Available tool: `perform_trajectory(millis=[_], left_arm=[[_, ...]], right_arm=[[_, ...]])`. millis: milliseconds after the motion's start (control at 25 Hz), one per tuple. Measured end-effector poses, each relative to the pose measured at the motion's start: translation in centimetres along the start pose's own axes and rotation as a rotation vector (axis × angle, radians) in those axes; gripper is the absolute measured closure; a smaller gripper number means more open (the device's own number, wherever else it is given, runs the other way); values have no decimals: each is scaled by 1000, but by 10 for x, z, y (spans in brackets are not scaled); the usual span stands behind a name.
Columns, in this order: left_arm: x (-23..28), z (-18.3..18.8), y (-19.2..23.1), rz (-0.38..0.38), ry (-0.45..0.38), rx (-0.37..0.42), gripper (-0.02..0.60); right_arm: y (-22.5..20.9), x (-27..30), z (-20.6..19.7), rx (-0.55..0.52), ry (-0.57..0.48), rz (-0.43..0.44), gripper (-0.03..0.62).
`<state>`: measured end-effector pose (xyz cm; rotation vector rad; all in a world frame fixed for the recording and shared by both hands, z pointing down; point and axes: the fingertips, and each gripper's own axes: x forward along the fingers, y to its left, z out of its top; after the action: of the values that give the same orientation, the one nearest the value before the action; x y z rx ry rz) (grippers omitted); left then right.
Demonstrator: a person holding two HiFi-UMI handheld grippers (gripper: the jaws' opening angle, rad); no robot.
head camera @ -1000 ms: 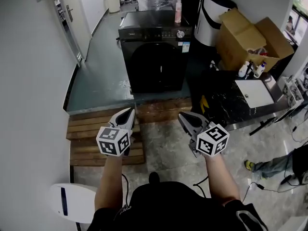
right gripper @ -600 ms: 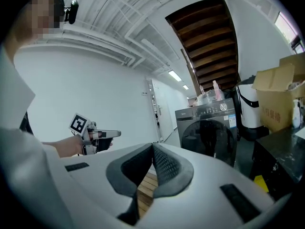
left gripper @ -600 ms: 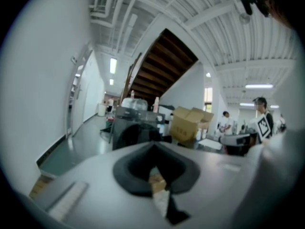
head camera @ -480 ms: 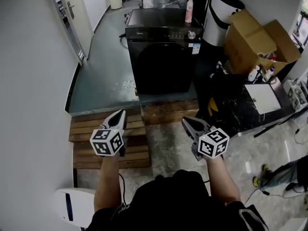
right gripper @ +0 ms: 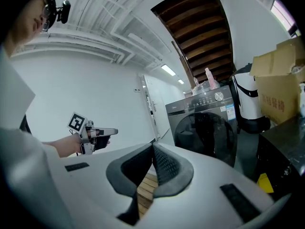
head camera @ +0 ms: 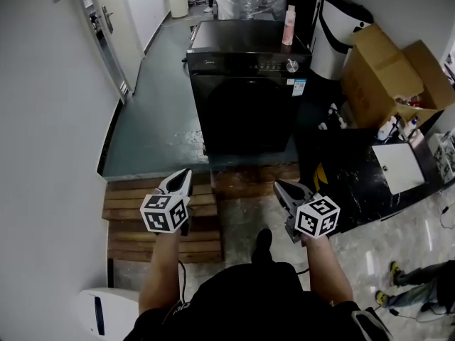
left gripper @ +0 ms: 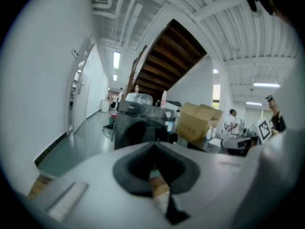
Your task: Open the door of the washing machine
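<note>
The washing machine (head camera: 247,105) stands on the raised floor (head camera: 153,119), a bottle (head camera: 288,25) on top, a cardboard box (head camera: 384,73) to its right, wooden steps (head camera: 135,222) before it.

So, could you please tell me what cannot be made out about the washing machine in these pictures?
Door handle: black on the black washing machine, not findable in any view.
Control panel print: too small in the head view.
Machine's lower front: hidden behind the left gripper in the left gripper view.
Cardboard box contents: too small, head view.

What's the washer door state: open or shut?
Shut. The washing machine door lies flush with the machine's front in head and right gripper views; no gap shows.
</note>
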<state>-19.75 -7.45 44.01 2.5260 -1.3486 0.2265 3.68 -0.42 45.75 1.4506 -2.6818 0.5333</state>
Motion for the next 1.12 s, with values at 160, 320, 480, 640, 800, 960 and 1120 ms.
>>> perform_trajectory(millis=[160,320,480,640,800,960,1120], left_arm=[[55,20,6,10,-11,9,572],[111,40,7,24,-13,-9,572],[163,61,5,23,-16,-7,572],[208,82,-1,13,-35,4,572],[233,90,0,5,-43,2,572],[257,95,19,1,-44,-17,572],[284,107,34,-40,-46,-15,572]], right_arm=[[-48,35,11,8,22,22,599],[-96,69,37,1,41,52,599],[-134,99,69,-22,37,86,599],[-165,123,88,-34,41,123,599],[-188,146,100,-22,47,125,599],[-191,170,112,-29,48,134,599],[-205,195,121,-5,50,90,599]])
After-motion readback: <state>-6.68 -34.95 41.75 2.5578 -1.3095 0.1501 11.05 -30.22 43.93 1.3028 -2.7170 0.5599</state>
